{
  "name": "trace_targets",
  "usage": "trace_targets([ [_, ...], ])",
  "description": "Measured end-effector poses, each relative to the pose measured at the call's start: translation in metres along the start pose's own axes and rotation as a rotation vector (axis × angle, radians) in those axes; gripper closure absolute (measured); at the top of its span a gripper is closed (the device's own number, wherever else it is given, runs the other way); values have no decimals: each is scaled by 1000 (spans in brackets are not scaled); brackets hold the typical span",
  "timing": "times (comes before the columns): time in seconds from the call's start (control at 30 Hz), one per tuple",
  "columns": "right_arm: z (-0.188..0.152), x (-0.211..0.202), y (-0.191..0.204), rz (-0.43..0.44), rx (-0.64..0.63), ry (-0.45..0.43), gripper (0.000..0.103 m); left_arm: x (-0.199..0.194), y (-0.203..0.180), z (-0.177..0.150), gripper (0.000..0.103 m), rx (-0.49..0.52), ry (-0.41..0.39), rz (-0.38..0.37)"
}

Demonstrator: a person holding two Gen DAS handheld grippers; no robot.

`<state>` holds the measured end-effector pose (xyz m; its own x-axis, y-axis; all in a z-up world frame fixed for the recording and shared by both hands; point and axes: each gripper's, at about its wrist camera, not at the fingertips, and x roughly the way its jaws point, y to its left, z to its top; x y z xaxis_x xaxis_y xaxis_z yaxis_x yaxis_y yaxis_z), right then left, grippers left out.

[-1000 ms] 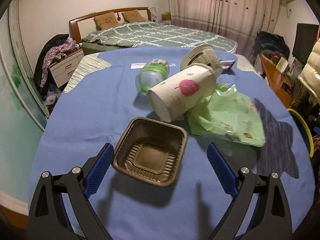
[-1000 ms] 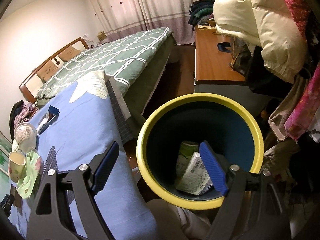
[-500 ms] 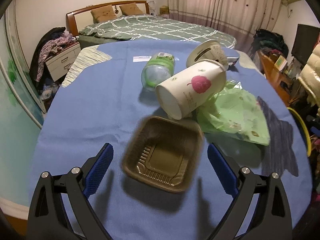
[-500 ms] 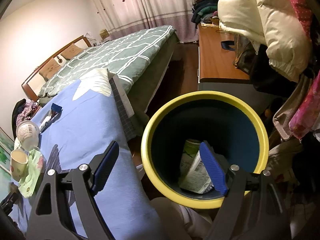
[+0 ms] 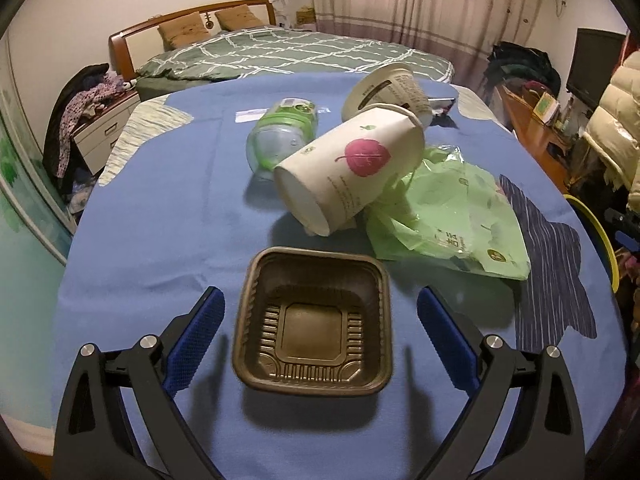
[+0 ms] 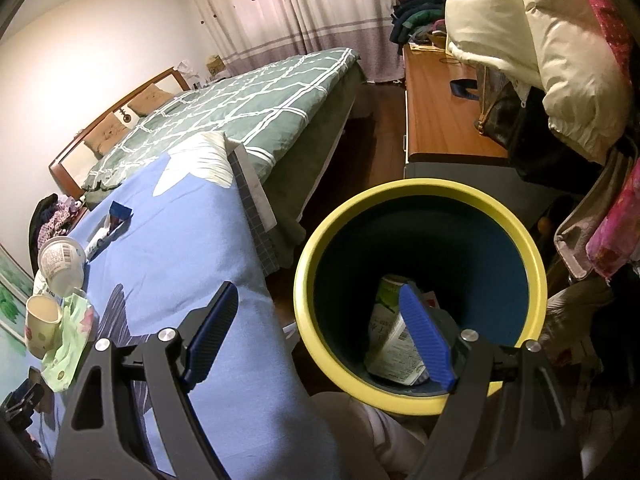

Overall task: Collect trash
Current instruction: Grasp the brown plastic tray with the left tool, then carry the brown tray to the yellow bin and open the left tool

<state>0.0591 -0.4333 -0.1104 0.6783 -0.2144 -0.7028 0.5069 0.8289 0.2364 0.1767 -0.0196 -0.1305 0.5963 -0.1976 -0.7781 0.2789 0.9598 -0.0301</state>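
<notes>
Left wrist view: left gripper (image 5: 320, 330) spread wide around the brown plastic tray (image 5: 314, 322) on the blue tabletop (image 5: 160, 208), pads not touching it, paper cup (image 5: 350, 168) just behind. Only the right view shows inside the yellow-rimmed bin (image 6: 420, 292): a carton, I think. Right gripper (image 6: 320, 336) gapes empty.

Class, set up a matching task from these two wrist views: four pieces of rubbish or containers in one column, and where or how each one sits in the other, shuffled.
Things
1. brown plastic tray
2. leaf-print paper cup
3. green plastic bag
4. yellow-rimmed bin

States
A. lying on its side, mouth toward the camera
B. holds cartons already, beside the table
C. upright between the open left claw fingers, not gripped
D. crumpled flat on the blue cloth

Pairs: 1-C, 2-A, 3-D, 4-B
</notes>
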Motion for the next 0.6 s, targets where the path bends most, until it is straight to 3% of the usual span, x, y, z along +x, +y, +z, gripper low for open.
trace_targets([
  [0.23,-1,2,1,12,0,10,25,15,4,3,8,-6,43,13],
  [0.37,0,-2,0,17,-3,2,25,20,4,3,35,-3,54,10],
  [0.6,1,-12,-7,1,-27,-17,25,-13,-29,12,35,45,-16,-32],
])
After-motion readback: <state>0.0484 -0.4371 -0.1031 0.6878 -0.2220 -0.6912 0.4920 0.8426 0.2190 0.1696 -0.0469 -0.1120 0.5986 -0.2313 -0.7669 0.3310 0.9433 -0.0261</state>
